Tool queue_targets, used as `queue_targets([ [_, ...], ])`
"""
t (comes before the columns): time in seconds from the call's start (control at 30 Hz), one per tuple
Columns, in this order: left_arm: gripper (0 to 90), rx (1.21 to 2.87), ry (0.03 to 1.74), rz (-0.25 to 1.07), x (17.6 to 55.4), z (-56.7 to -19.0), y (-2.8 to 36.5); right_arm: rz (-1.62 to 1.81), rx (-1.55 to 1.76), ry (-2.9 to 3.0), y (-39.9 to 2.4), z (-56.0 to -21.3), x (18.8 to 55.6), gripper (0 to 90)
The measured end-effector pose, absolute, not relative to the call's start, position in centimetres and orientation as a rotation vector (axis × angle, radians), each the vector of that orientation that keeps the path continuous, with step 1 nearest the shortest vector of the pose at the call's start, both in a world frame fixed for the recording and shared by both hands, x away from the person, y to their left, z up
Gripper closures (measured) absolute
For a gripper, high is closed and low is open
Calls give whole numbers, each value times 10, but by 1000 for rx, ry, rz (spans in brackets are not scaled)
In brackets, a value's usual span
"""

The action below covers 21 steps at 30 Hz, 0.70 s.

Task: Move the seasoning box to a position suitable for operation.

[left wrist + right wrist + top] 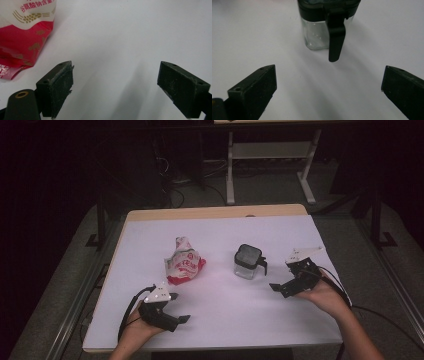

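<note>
White table (225, 320) bears snack bag (184, 261), lidded jar (247, 262).

The table (220, 320) is viewed from above; beside the jar (247, 262), close views are taken from each tool, the jar (325, 27) shared.

Red-and-white bag (22, 32), left gripper view: a row of gold Chinese characters runs along the white upper part, cut off by the frame's top edge; it looks like 谷氨酸钠含量, though the reading is not certain. Just under that line sits a gold wheat-ear emblem with curved strokes to its left. The red lower panel carries faint gold ornaments, not legible as text.

Same bag (184, 260), high view: red lettering on the white front, too small and crumpled to read.

Clear jar with black lid (328, 23), right gripper view: no label or marking readable on glass, lid or latch.
</note>
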<state>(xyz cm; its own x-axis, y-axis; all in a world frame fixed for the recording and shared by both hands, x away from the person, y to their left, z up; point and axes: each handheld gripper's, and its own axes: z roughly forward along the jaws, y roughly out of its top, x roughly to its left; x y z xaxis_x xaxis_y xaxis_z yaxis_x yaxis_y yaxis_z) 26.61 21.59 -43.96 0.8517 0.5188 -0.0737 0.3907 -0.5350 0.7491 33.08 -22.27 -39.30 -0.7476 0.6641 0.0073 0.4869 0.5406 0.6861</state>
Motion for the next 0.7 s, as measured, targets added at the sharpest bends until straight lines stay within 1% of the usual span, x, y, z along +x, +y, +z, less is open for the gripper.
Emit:
queue_targets([
  [0.7, 124, 2163, 665, 189, 269, -438, 220, 905, 822, 2647, -188, -354, 369, 0],
])
